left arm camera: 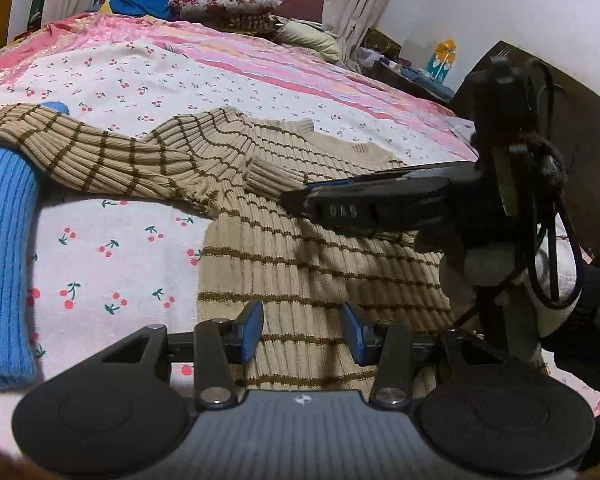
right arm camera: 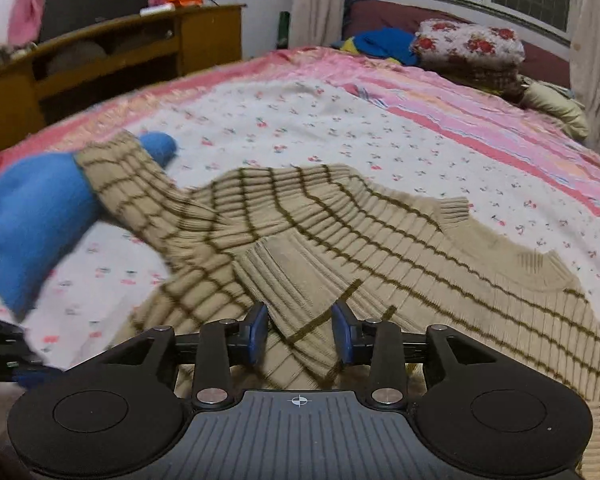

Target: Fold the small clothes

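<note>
Fingers, right gripper (right arm camera: 299,330): blue pads parted, sleeve cuff (right arm camera: 296,280) of striped sweater (right arm camera: 400,240) lying between them; contact with the cloth cannot be told, no firm pinch visible.
Fingers, left gripper (left arm camera: 303,332): blue pads spread, nothing held, poised over the lower body of the sweater near its hem.
Striped sweater: beige rib knit, brown stripes, spread on the cherry-print sheet (left arm camera: 112,264); one sleeve already laid across the chest, the other sleeve running out from the sweater's shoulder over a blue knit garment (left arm camera: 4,272).
Step judged in hand: sleeve folding, cuff being placed or about to be let go on the sweater's front.
Next move judged: smoothing the cuff flat, then drawing the second sleeve off the blue garment and inward; a low, level grasp at the cuff called for.
Edges and room: open sheet beyond the sweater's collar and beside its near flank; blue garment crowding the far sleeve; dark headboard (left arm camera: 580,112) close past the sweater's other side, limiting swing there.
</note>
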`<state>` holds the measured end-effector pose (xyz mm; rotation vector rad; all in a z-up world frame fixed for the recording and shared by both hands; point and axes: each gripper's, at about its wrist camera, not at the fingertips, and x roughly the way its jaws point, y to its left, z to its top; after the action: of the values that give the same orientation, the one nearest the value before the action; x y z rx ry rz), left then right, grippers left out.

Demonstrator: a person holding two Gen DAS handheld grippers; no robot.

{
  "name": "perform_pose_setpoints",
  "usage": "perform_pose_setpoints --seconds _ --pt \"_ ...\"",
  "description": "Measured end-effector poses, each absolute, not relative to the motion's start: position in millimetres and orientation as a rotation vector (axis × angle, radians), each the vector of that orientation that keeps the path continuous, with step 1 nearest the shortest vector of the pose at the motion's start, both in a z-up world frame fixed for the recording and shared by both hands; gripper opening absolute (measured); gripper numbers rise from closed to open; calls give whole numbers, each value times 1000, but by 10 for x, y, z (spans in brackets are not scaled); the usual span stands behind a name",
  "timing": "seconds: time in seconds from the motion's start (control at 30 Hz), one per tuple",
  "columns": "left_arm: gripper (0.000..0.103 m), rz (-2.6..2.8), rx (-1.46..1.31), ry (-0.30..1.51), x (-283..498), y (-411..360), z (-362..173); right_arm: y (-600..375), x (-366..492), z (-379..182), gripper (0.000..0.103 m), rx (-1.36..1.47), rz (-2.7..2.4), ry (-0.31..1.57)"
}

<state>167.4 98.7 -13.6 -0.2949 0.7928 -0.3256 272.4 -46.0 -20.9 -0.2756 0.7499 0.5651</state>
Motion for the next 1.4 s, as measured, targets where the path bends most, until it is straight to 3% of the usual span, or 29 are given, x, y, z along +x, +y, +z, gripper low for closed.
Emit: perform_pose_setpoints --seconds 0.07,0.3,0.47,0.63,0.8,1.0,1.4 --pt "48 -326 -300 794 1673 996 -138 -478 2745 -184 13 -244 548 753" --pt "48 -326 -297 796 1673 987 -146 -495 2739 12 11 -117 547 670" --pt "48 -323 -301 801 1694 989 -159 -380 2788 -216 17 -147 571 764" --pt "49 -320 -295 799 1697 988 -170 -678 2700 -21 23 -41 547 714" --pt "49 -311 -297 791 1698 994 -167 -1320 2629 37 24 26 363 674" --pt "49 -284 -265 790 1719 964 -214 -2124 2685 -281 23 101 36 738" --pt "49 -10 -349 651 1691 1613 160 -2310 2221 -86 24 165 60 626"
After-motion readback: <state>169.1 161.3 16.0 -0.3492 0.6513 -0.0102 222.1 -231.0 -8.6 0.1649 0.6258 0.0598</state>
